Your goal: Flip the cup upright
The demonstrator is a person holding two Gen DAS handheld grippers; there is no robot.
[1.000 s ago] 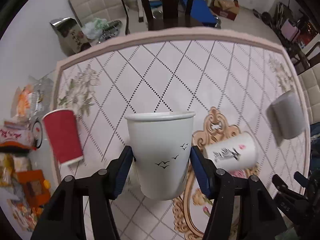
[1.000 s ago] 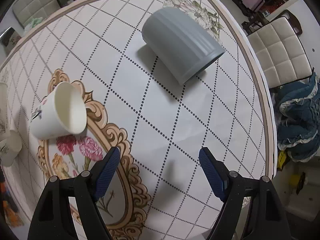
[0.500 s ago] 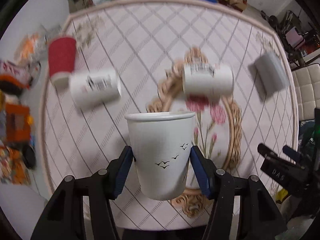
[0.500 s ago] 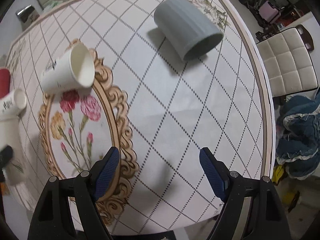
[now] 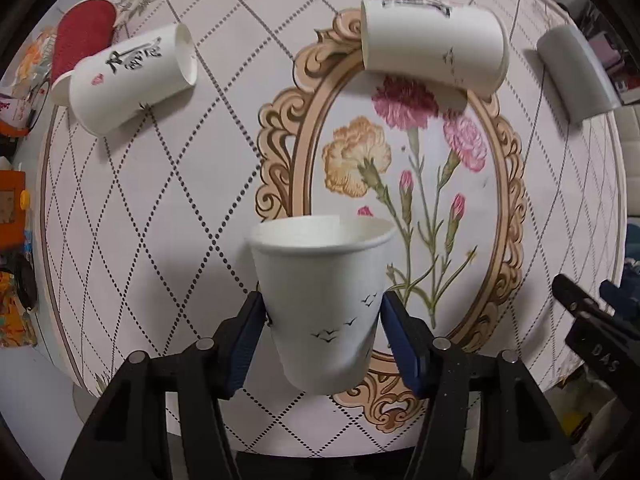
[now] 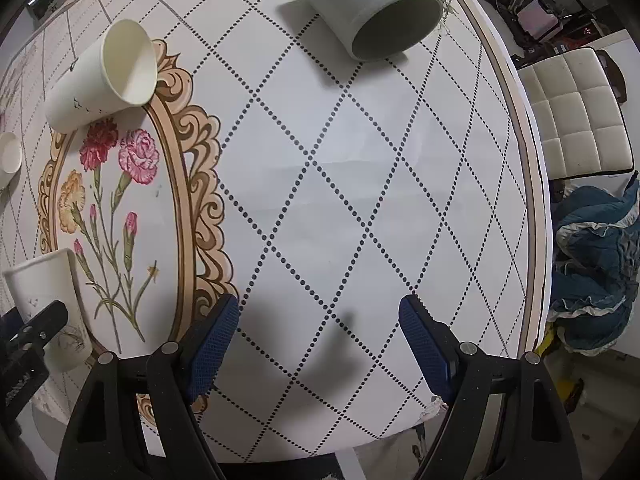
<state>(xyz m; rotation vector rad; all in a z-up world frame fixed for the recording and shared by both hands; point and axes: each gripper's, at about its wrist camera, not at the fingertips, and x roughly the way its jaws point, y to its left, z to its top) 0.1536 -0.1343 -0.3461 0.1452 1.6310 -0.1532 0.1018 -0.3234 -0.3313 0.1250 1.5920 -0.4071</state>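
Note:
My left gripper (image 5: 323,320) is shut on a white paper cup with small bird marks (image 5: 320,304), held upright, mouth up, above the near edge of the table (image 5: 200,200). The same cup shows at the lower left of the right wrist view (image 6: 48,304). My right gripper (image 6: 320,332) is open and empty above the table's near right part. A white cup (image 5: 432,54) lies on its side by the flower frame, also seen in the right wrist view (image 6: 104,76). Another white cup with black writing (image 5: 128,80) lies at the left.
A grey ribbed cup (image 6: 368,8) lies on its side at the far right, also in the left wrist view (image 5: 572,72). A red cup (image 5: 80,44) lies at the far left edge. Packets (image 5: 12,200) sit off the left side. A padded chair (image 6: 576,112) stands right.
My left gripper has drawn back toward the near edge with the cup and tilted down; the table's cups now look farther. My right gripper has moved back a little and stays open.

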